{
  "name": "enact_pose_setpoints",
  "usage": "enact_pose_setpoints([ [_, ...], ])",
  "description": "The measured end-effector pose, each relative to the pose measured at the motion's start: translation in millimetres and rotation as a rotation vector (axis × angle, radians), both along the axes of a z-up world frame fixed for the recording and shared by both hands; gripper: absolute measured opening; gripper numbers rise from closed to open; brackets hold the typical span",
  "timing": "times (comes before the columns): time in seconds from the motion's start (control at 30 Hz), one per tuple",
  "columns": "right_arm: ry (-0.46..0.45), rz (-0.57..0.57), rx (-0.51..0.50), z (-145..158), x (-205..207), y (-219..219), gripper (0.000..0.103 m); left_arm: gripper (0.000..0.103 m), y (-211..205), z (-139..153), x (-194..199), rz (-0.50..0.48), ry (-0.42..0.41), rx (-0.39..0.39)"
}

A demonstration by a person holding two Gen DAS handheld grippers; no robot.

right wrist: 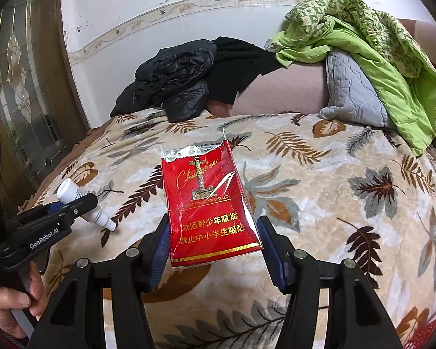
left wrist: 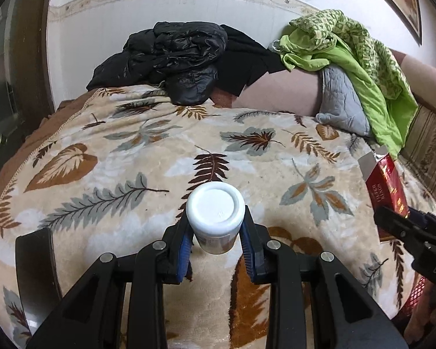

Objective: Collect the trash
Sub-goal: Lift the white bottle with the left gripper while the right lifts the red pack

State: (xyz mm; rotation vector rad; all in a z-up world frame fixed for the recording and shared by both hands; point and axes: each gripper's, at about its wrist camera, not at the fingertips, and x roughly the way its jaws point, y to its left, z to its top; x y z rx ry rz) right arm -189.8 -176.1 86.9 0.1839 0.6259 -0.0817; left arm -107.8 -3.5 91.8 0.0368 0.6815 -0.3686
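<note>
My left gripper (left wrist: 216, 226) is shut on a small white plastic bottle (left wrist: 215, 212), held above the leaf-patterned blanket with its flat base toward the camera. In the right wrist view the same bottle (right wrist: 72, 193) sticks out of the left gripper (right wrist: 72, 203) at the left edge, nozzle pointing down to the right. My right gripper (right wrist: 213, 235) is shut on a torn-open red cigarette pack (right wrist: 206, 200), which stands upright between the blue pads (right wrist: 161, 244). The left wrist view shows that pack (left wrist: 385, 186) at the far right, in the right gripper's (left wrist: 392, 221) black jaws.
A leaf-patterned blanket (left wrist: 130, 157) covers the bed under both grippers. At the far end lie a black jacket (left wrist: 171, 58), a green cloth (left wrist: 360, 58) and a grey quilted pillow (left wrist: 343, 104). A glass-panelled door (right wrist: 20, 81) stands at the left. A hand (right wrist: 5, 299) holds the left gripper's handle.
</note>
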Motion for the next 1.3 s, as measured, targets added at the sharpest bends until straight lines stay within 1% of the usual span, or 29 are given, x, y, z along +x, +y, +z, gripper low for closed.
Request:
enact_pose_setpoints([
  [0.23,0.005,-0.010,0.011,-1,-1,-3,0.062,0.029,-11,-4,-3,-0.020,-0.011,0.043],
  [0.43,0.011,0.003,-0.004,-2,2,2,0.062,0.029,-13,-5,-4,-0.022,-0.020,0.062],
  [0.8,0.019,-0.003,-0.023,-2,4,5,0.062,0.029,-15,-5,-5,-0.033,-0.021,0.058],
  [1.0,0.002,-0.016,-0.054,2,-5,5,0.062,0.029,-23,-5,-6,-0.052,-0.021,0.054],
  [1.1,-0.008,-0.043,-0.029,5,-13,-3,0.062,0.029,-26,-6,-10,-0.058,-0.019,0.063],
  [1.23,-0.021,-0.081,0.032,12,-26,-18,0.062,0.029,-30,-2,-16,-0.072,-0.029,0.058],
  [1.3,-0.035,-0.109,0.030,19,-34,-23,0.062,0.029,-32,3,-20,-0.085,-0.034,0.048],
])
